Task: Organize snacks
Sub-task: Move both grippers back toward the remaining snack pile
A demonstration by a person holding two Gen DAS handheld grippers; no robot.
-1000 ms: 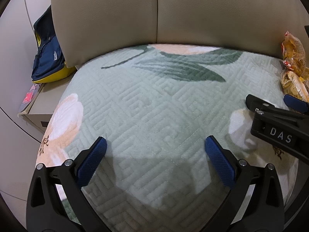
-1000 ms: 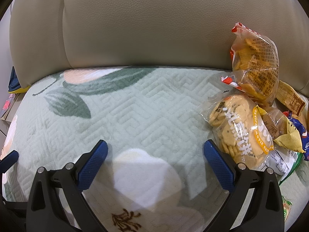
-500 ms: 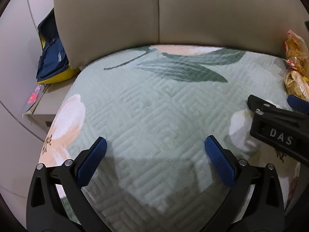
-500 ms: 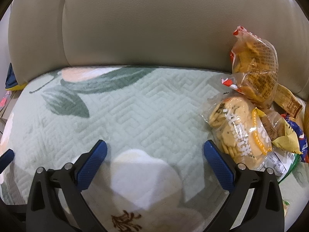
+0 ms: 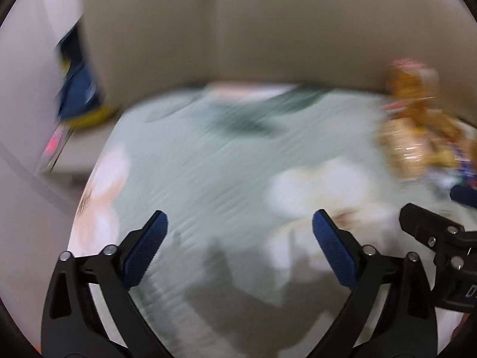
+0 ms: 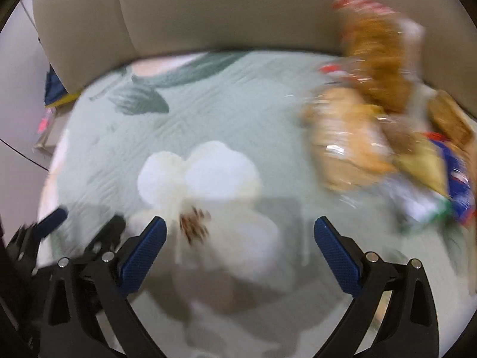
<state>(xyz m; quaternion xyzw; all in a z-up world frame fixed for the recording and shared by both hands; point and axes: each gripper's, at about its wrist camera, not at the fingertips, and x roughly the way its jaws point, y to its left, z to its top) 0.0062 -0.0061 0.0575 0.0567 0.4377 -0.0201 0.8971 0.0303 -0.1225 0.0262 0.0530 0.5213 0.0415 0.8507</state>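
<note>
Several snack bags lie in a pile (image 6: 384,125) at the right of the sofa seat, blurred by motion: a clear bag of round crackers (image 6: 348,146), a taller orange bag (image 6: 378,62) leaning on the backrest, and blue and yellow packets (image 6: 447,173). The pile also shows in the left wrist view (image 5: 414,131). My right gripper (image 6: 240,238) is open and empty above the white flower print, left of the pile. My left gripper (image 5: 240,237) is open and empty over the middle of the seat. Each gripper shows at the edge of the other's view.
The seat has a pale green quilted cover (image 5: 190,161) with flower and leaf prints. The beige sofa backrest (image 6: 223,9) rises behind. A blue and yellow bag (image 5: 80,95) sits on a low ledge left of the sofa, by a small red packet (image 5: 53,144).
Both grippers have pulled back and up fast, so both views are blurred and show more of the seat. The snack pile has come further into the left wrist view. Both stay open.
</note>
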